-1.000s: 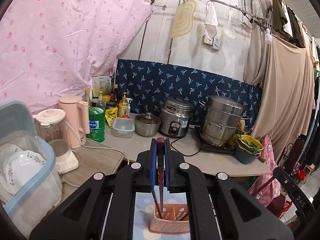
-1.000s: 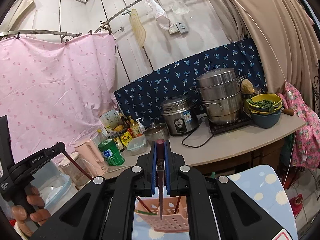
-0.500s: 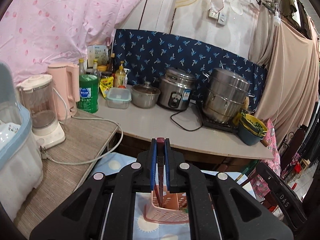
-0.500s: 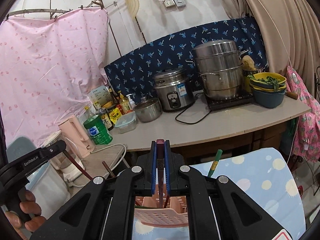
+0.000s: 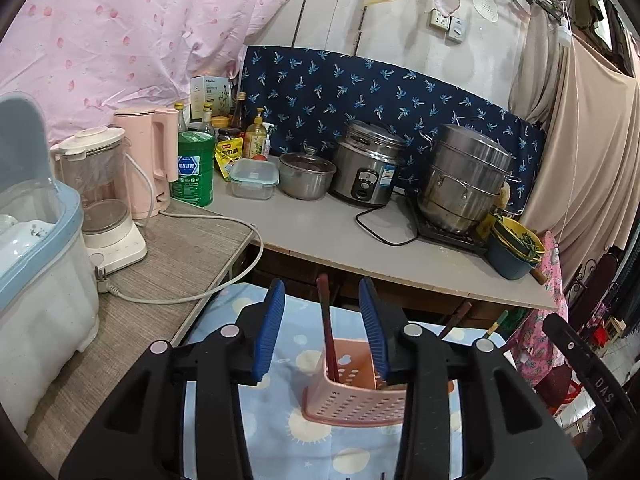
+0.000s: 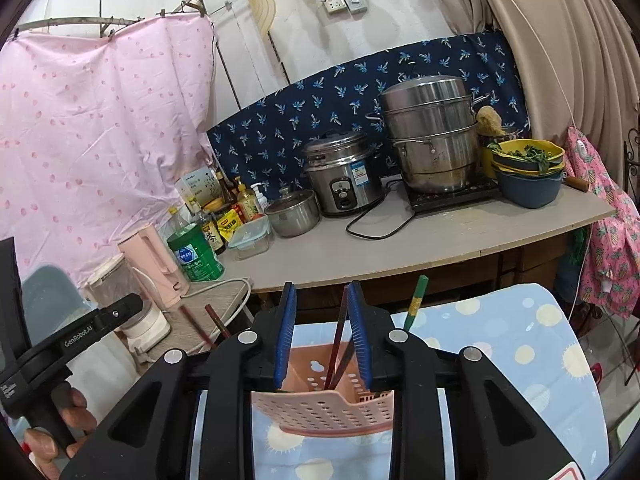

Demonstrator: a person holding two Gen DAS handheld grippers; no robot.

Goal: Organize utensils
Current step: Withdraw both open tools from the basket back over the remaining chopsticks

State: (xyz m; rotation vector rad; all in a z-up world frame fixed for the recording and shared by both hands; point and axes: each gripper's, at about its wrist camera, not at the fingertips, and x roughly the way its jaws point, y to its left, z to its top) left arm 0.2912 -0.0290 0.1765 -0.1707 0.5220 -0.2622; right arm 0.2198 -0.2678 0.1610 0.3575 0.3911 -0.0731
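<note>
Both dark red chopsticks, pinched half a second ago, now stand free in the pink perforated utensil basket [image 5: 352,404] on the sun-print cloth [image 5: 280,432]. The left one [image 5: 326,328] stands near-upright; the right one [image 6: 339,344] leans. The left gripper [image 5: 322,328] and right gripper [image 6: 322,332] are now spread.

perforated plastic basket [image 5: 352,404] | shiny metal steamer pot [image 5: 464,184] | printed cloth table cover [image 6: 520,344]
</note>
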